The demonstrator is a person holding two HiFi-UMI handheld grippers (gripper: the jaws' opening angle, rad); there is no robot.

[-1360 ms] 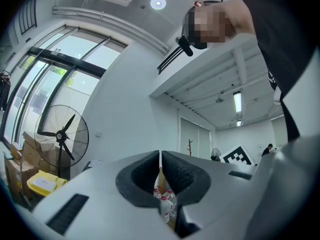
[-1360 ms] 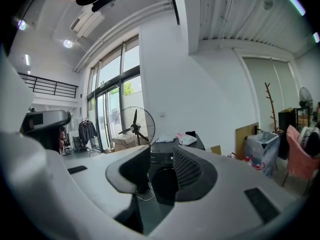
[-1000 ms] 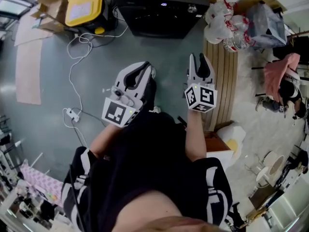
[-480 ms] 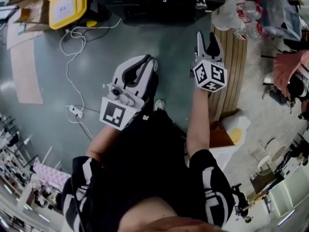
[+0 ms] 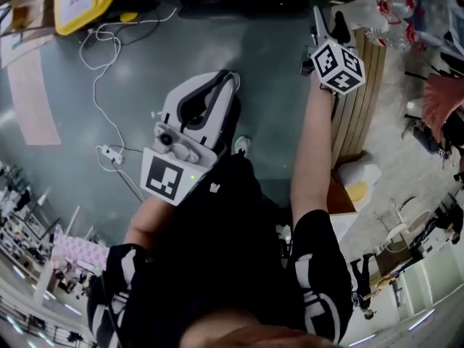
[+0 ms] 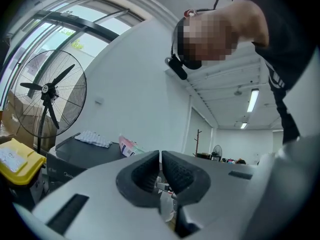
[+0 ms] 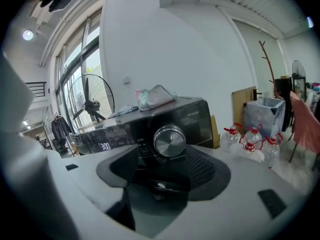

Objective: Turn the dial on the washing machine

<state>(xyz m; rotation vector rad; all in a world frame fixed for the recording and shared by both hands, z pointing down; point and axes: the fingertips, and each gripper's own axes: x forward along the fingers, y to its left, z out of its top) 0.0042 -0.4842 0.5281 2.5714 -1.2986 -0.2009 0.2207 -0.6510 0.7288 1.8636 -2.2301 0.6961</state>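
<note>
One washing machine [image 7: 192,115], one dial [image 7: 169,140] — one yellow bin [image 5: 81,2], two tools [image 5: 230,78] [image 5: 330,19]

The round silver metal dial [image 7: 169,140] has a brushed, flat face and a ribbed, shiny rim. It sits upright on the front of the black box-shaped washing machine [image 7: 197,115], facing outward, about midway along the glossy dark control panel [image 7: 115,134] that runs across the machine's upper front. Small lit white digits [image 7: 104,146] glow on that panel, well to the dial's left. The machine stands on the grey-green floor [image 5: 181,49], close to a white wall.
</note>
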